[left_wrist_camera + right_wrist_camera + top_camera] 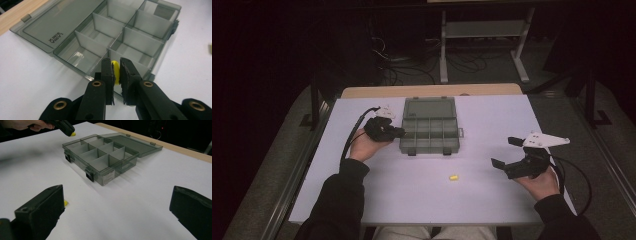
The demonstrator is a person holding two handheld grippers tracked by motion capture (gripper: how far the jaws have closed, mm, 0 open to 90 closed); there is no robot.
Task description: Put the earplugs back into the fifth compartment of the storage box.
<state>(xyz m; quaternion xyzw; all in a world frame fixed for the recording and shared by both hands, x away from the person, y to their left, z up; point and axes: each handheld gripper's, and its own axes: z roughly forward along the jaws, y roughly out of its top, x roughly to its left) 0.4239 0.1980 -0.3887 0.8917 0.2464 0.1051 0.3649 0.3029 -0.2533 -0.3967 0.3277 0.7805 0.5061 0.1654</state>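
A smoky clear organizer box (430,131) lies at the table's middle with its lid (430,107) folded open behind it and its compartments bare. My left gripper (116,70) is shut on a small yellow piece (115,70) just above the box's (125,32) near corner compartment. In the high view that left gripper (398,132) sits at the box's left edge. My right gripper (506,152) is held wide open low over the table at the right, holding nothing. A second yellow piece (453,177) lies loose on the table to its left, seen beside one jaw (65,203).
The white table top (492,115) has a wooden strip (432,90) along its far edge. Beyond it are dark floor, cables and a metal stand (484,30). The person's forearms in dark sleeves come in from the bottom.
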